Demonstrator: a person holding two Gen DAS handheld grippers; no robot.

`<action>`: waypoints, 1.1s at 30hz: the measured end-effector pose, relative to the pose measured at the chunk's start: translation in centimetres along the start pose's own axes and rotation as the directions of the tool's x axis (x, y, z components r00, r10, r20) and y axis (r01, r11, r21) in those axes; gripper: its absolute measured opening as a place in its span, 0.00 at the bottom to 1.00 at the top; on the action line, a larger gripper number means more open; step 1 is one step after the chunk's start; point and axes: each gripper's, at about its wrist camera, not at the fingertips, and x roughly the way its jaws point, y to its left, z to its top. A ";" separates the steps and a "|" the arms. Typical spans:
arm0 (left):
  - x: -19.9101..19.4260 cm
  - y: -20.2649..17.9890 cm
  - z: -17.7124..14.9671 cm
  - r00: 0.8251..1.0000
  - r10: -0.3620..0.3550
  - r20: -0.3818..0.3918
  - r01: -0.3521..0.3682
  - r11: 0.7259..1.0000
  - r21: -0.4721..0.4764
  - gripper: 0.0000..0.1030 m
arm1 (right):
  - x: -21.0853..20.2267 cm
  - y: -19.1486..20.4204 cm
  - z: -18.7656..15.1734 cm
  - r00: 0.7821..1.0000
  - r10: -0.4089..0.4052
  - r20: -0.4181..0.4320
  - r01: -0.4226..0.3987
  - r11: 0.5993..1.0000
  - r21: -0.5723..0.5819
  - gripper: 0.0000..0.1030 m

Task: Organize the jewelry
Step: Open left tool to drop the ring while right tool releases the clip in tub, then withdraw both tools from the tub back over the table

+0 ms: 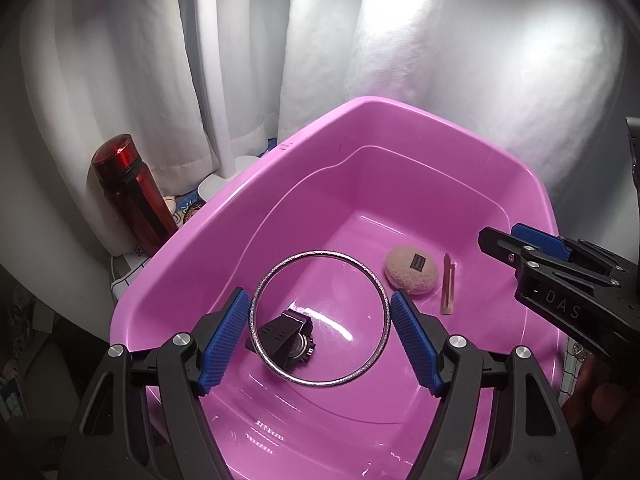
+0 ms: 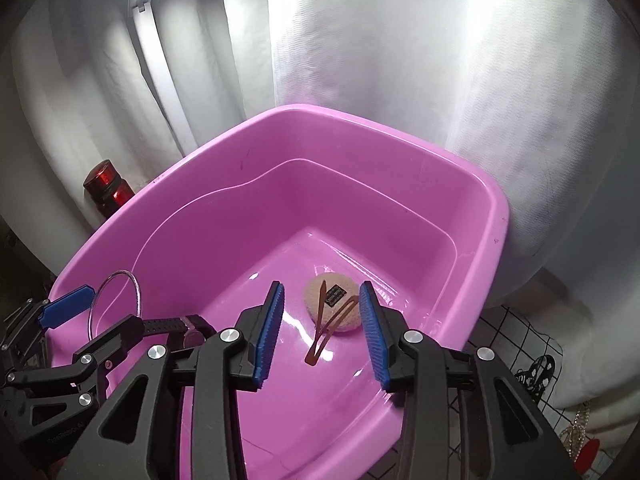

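Two grippers over a pink tub (image 1: 192,236) holding jewelry.

The left gripper (image 1: 320,312) holds a silver bangle (image 1: 384,292) across its width, above a black watch (image 1: 286,342) on the tub floor. The right gripper (image 2: 322,322) hangs with jaws apart and nothing pressed between them; below lie a round beige pad (image 2: 344,298) and a thin brown hair clip (image 2: 320,342) leaning on it.
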 end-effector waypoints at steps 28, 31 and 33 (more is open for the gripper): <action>-4.4 0.2 -1.2 0.996 -0.018 0.089 0.018 1.000 -0.002 0.87 | -7.6 -0.9 -3.3 0.983 -0.039 0.182 0.024 0.996 0.082 0.57; -5.3 -0.9 -1.5 0.994 -0.040 0.105 0.038 0.999 0.015 0.87 | -9.6 -1.9 -5.1 0.975 -0.070 0.210 0.046 0.992 0.120 0.57; -5.9 -1.8 -1.7 0.991 -0.064 0.115 0.062 0.998 0.026 0.87 | -11.1 -2.8 -6.3 0.969 -0.098 0.226 0.065 0.986 0.151 0.57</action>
